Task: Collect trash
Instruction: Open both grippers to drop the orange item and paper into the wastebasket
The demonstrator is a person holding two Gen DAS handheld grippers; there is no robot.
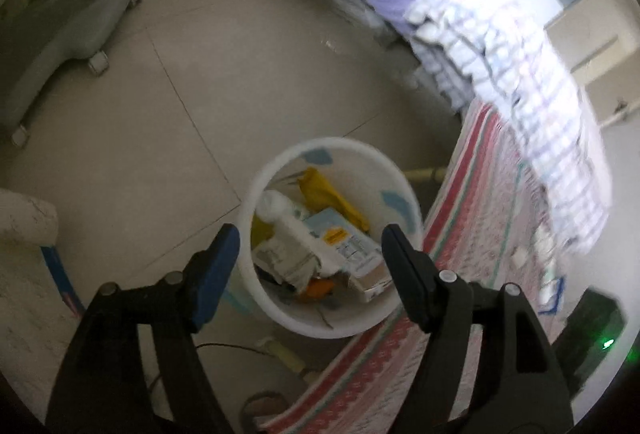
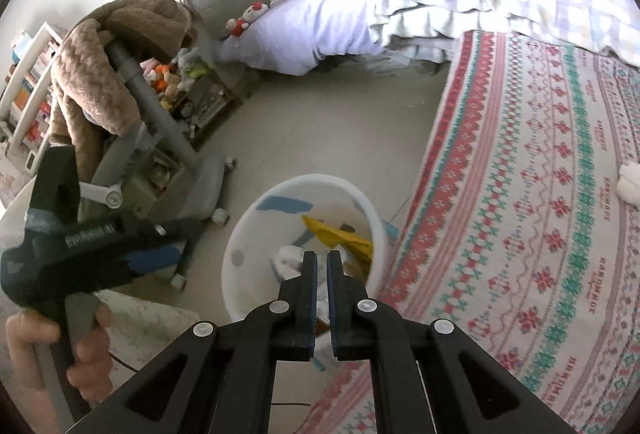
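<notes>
Where the tiled floor (image 1: 192,82) meets the bed's patterned cover (image 2: 540,218), a white bin (image 1: 332,326) stands just beside the bed edge. Both tongs hang above it, angled down.

Left tongs (image 1: 310,254): released, jaws spread wide, nothing between them. The bin's mouth shows through the gap. No earlier frame to compare.

Right tongs (image 2: 321,266): clenched, only a thin slit between the blue pads, nothing gripped there. Tips sit over the near side of the bin's opening.

Trash, all inside the bin: a white bottle (image 1: 280,214) lying on its side, a pale blue carton (image 1: 344,242) next to it, a yellow wrapper (image 1: 332,194) against the far wall, crumpled paper and something orange (image 1: 318,288) lower down (too blurred to name).

In the right wrist view, a hand (image 2: 86,350) at lower left grips the handle of the left tongs. A small white lump (image 2: 630,182) rests on the bed cover at the right edge; cannot tell what it is.

Surroundings: grey rolling chair base (image 2: 200,186) on the floor left of the bin, brown fleece (image 2: 92,74) draped over it, checked quilt (image 1: 520,82) bunched on the bed.
</notes>
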